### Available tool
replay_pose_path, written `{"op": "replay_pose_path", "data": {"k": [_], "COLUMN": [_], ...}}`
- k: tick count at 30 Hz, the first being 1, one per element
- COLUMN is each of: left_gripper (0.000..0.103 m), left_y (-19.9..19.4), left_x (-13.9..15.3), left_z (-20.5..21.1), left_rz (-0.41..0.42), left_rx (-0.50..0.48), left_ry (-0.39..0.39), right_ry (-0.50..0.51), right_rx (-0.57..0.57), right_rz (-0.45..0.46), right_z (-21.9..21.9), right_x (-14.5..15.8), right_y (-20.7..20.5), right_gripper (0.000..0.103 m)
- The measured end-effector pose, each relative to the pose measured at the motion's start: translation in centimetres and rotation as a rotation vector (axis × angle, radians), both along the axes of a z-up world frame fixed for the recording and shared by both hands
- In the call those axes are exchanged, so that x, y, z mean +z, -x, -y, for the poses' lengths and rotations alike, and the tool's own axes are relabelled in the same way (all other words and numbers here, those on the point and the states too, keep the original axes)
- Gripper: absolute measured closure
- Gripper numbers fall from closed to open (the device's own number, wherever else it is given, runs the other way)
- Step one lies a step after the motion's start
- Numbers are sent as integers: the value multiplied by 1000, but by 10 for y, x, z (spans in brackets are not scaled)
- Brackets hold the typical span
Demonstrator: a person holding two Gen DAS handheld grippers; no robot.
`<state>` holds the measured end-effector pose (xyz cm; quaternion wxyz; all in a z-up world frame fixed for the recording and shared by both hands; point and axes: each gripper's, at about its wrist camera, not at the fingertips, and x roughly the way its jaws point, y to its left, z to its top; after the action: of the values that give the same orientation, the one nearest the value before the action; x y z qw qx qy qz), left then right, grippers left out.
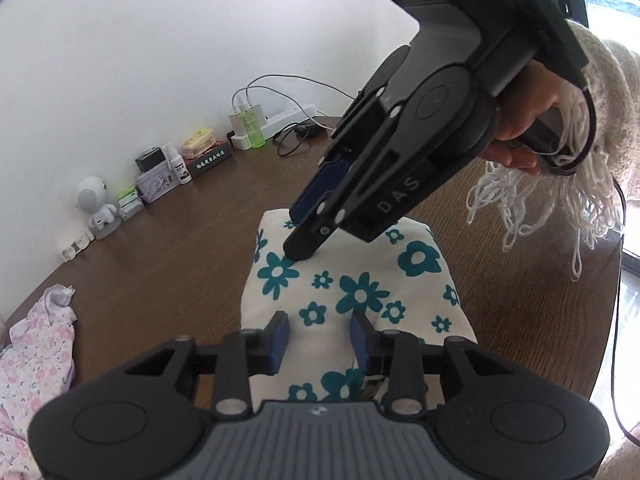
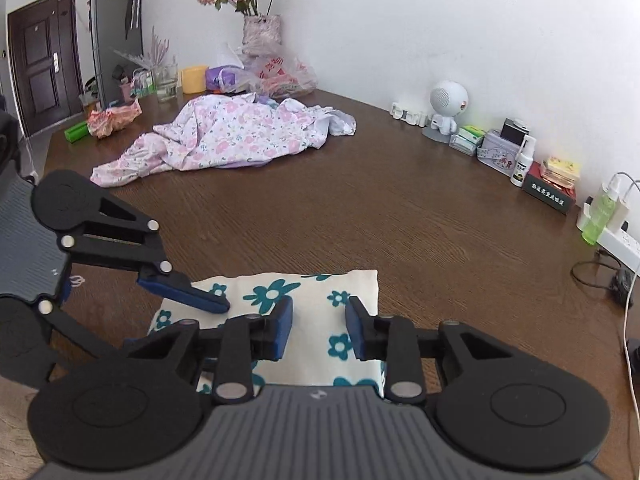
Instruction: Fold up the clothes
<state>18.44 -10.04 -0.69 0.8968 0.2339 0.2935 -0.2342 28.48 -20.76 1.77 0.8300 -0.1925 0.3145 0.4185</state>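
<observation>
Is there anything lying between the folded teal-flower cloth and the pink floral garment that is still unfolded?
Nothing visible. In the right wrist view only bare wooden table lies between the folded cloth and the pink floral garment; the clutter sits along the wall.

There are two garments: one folded cloth with teal flowers (image 2: 316, 312) and one crumpled pink flowered garment (image 2: 224, 136). Two grippers work here, the left gripper (image 1: 319, 338) and the right gripper (image 2: 319, 326). One vase (image 2: 262, 30) and one small white robot figure (image 2: 446, 110) stand by the wall.
</observation>
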Motion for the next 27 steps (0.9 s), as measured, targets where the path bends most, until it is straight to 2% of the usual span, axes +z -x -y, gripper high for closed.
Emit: {"op": "replay_pose_path", "data": {"k": [4, 8, 12, 14, 16, 19, 21, 27], "left_gripper": [65, 64, 63, 63, 62, 62, 62, 59], "left_y": [3, 7, 13, 12, 10, 6, 5, 2], "left_x": [-5, -3, 2, -1, -5, -3, -4, -6], "left_z": [0, 4, 11, 13, 10, 6, 1, -18], "left_rz": [16, 38, 59, 56, 34, 13, 7, -3], "left_rx": [-12, -18, -34, -33, -31, -27, -21, -7], "left_ry": [-21, -40, -54, -76, -62, -39, -35, -57], "right_ry": [31, 6, -14, -52, -99, -71, -24, -25], "right_rx": [2, -15, -31, -41, -39, -17, -21, -90], "right_rz": [-48, -46, -41, -46, -27, 36, 23, -11], "right_z": [-6, -2, 1, 6, 8, 0, -8, -4], "right_x": [-24, -36, -35, -24, -13, -11, -23, -35], "right_y": [-12, -7, -5, -6, -6, -8, -13, -4], "right_gripper": [76, 76, 75, 75, 75, 74, 74, 74]}}
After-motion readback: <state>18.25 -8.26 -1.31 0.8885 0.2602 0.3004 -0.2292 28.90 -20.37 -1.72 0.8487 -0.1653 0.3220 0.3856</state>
